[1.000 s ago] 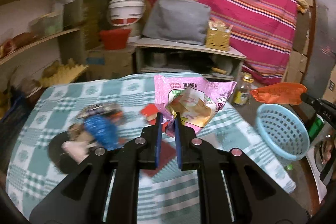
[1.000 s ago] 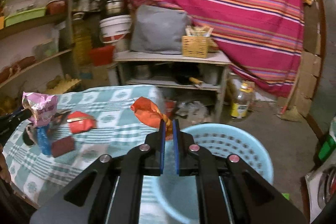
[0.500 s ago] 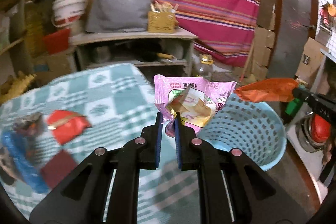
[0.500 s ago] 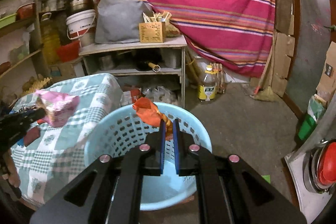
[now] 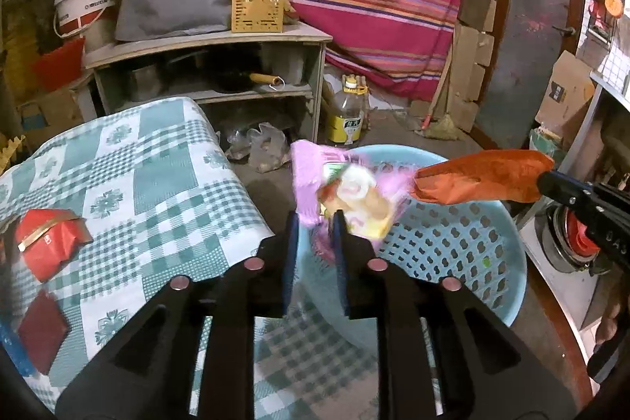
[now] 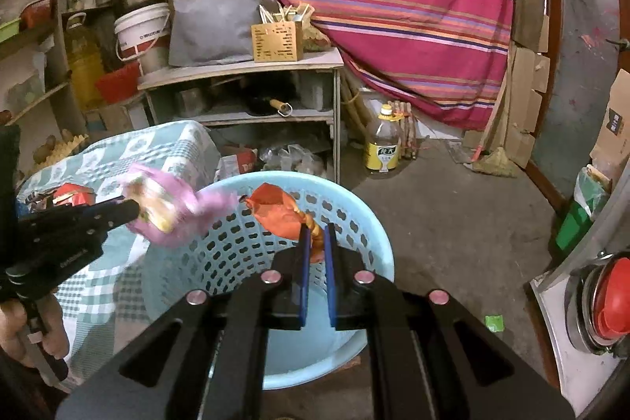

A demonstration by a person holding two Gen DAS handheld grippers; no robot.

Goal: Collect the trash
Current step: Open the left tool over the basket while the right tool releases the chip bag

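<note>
Both wrappers hang over the basket, ready to fall.

From the left: our left gripper, fingers parted, has the blurred pink snack bag loose between them at the blue basket's near rim beside the checked surface; our right gripper pinches the orange wrapper, its long axis pointing leftward across the basket's mouth. We judge the drop is straight down for both.

Perforated glossy plastic basket; crinkly foil-like pink wrapper; woven checked tablecloth.
</note>
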